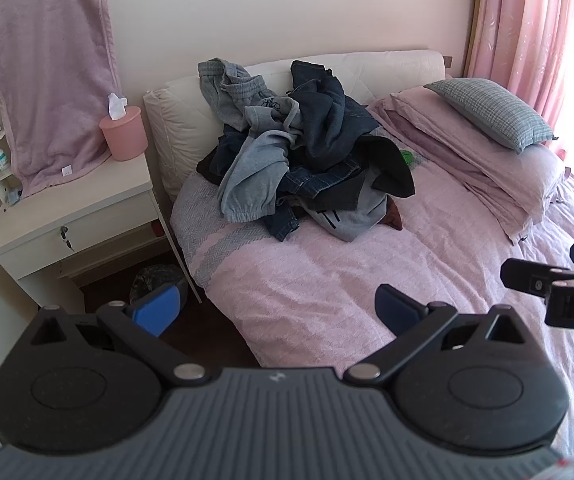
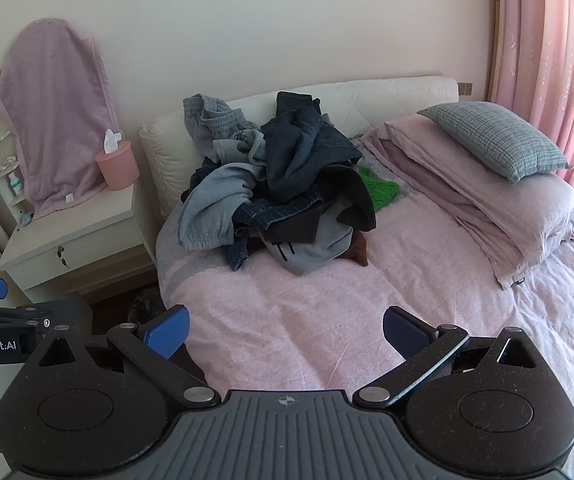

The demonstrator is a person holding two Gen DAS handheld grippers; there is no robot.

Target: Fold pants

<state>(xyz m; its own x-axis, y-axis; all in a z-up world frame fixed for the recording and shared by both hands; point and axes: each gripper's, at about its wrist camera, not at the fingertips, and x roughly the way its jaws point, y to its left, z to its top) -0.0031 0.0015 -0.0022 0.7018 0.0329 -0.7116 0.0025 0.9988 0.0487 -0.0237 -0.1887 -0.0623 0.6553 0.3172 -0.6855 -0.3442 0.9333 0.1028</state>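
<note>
Two views take in the same heap of pants, but only the right wrist camera shows a broad patch of green fabric at the heap's right edge; the left sees a sliver. Jeans and grey sweatpants lie tangled, unfolded, against the white headboard on the pink bedspread. Well in front of the heap, the left gripper and right gripper both stand wide apart, holding nothing. Left of the heap sits a nightstand.
</note>
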